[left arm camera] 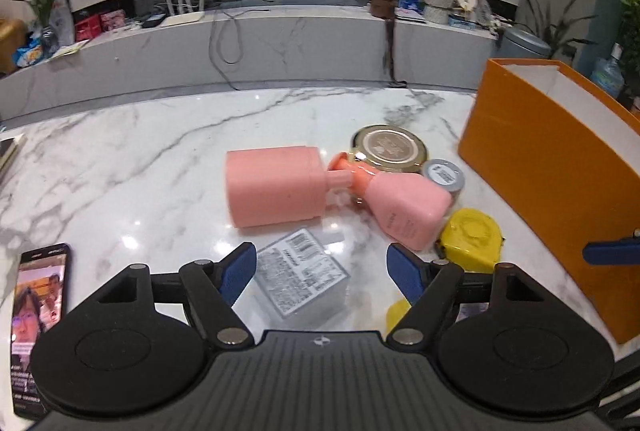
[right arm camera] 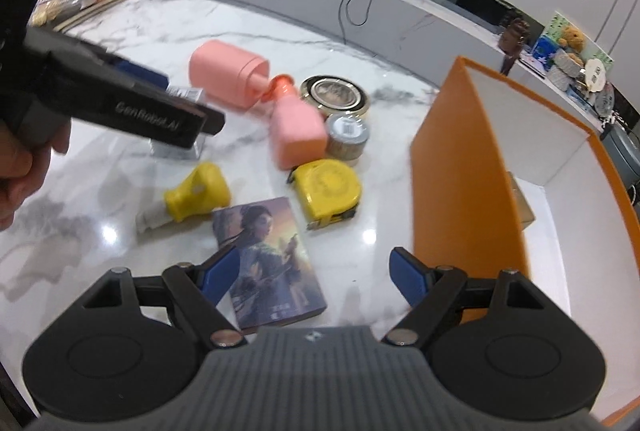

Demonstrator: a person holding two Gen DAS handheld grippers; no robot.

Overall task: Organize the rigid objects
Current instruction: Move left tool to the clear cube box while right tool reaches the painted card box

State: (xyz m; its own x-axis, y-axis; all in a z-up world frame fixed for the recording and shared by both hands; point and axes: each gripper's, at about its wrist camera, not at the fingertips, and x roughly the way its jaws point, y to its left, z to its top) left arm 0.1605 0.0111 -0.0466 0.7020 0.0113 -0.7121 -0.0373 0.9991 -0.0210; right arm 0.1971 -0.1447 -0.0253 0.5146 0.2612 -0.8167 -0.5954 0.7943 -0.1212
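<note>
Hovering, left gripper [left arm camera: 321, 268]: above the white marble desk [left arm camera: 120, 167] with its blue-padded jaws released, spread to either side of a clear plastic box with a printed barcode label [left arm camera: 302, 277], not touching it.
Far left: a black smartphone with a lit screen [left arm camera: 38, 315] lies flat at the desk edge.
Centre: a pink plastic cylinder [left arm camera: 274, 187] lies on its side; just beside its open end lies a pink square bottle with an orange neck [left arm camera: 404, 209], also tipped over, neck towards the cylinder.
Behind the bottle: a round gold-rimmed tin lid [left arm camera: 390, 149] flat on the desk, and a small grey-lidded round jar [left arm camera: 444, 175] touching the bottle.
Right of centre: a yellow tape measure [left arm camera: 472, 239] just beside the bottle's base.
Nearer: a small yellow plastic bottle [right arm camera: 200, 195] on its side, and a glossy booklet with a painted woman on its cover [right arm camera: 268, 259] lying flat.
Right gripper [right arm camera: 310, 273]: jaws released, holding nothing, the booklet lying between and below them.
Far right: an open orange cardboard box with a white interior [right arm camera: 460, 167] stands on the desk, well apart from the pink pieces.
</note>
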